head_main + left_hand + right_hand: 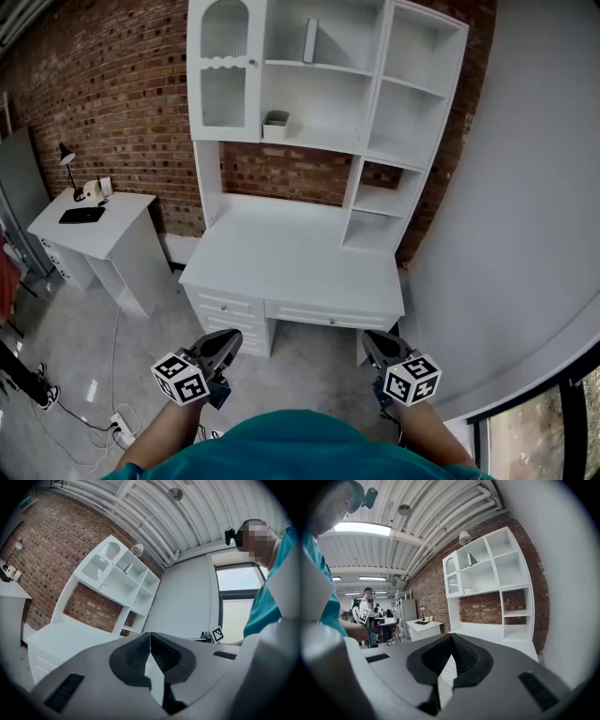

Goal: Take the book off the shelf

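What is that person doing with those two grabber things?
A person stands in front of a white desk with shelves above it, holding a grabber in each hand. The left gripper and the right gripper are both shut and empty, held low near the person's body. The book leans on an upper shelf, well away from both grippers. Nobody has touched it yet.

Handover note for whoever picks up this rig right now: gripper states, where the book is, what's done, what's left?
Left hand-held gripper: shut, empty, held low in front of the desk.
Right hand-held gripper: shut, empty, also low.
Book: leaning on the upper shelf, far from both grippers.
Done: nothing yet.
Left: approach, open one gripper, grasp the book, take it off the shelf.
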`<action>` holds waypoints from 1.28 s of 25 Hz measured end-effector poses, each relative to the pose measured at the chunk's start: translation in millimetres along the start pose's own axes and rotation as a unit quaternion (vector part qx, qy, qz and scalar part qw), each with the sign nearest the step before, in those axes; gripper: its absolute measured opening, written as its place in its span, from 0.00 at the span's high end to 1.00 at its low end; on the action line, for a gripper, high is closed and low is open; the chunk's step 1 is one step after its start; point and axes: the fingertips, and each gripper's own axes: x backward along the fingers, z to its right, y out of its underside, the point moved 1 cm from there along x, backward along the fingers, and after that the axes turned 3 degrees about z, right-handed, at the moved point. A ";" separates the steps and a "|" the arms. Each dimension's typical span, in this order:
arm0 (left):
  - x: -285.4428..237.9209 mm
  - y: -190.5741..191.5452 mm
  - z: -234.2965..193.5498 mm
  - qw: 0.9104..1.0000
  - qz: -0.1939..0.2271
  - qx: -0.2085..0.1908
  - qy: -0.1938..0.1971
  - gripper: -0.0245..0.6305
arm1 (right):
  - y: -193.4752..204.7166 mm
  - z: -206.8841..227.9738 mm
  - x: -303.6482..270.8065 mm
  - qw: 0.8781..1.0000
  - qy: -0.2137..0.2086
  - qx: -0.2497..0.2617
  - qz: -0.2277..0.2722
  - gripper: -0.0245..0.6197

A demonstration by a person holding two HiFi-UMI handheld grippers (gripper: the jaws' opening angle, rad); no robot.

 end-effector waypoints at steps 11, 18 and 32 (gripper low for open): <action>-41.7 18.2 25.8 1.000 0.007 0.009 0.005 0.93 | -4.3 43.9 24.4 1.000 0.003 0.004 0.002 0.93; -67.4 21.2 5.0 1.000 0.000 0.016 0.010 0.93 | -6.1 68.0 4.6 1.000 0.012 0.001 0.003 0.93; -212.9 -21.7 -133.1 0.994 -0.007 0.013 0.104 0.93 | -54.2 145.5 -141.3 0.998 0.063 0.014 0.024 0.93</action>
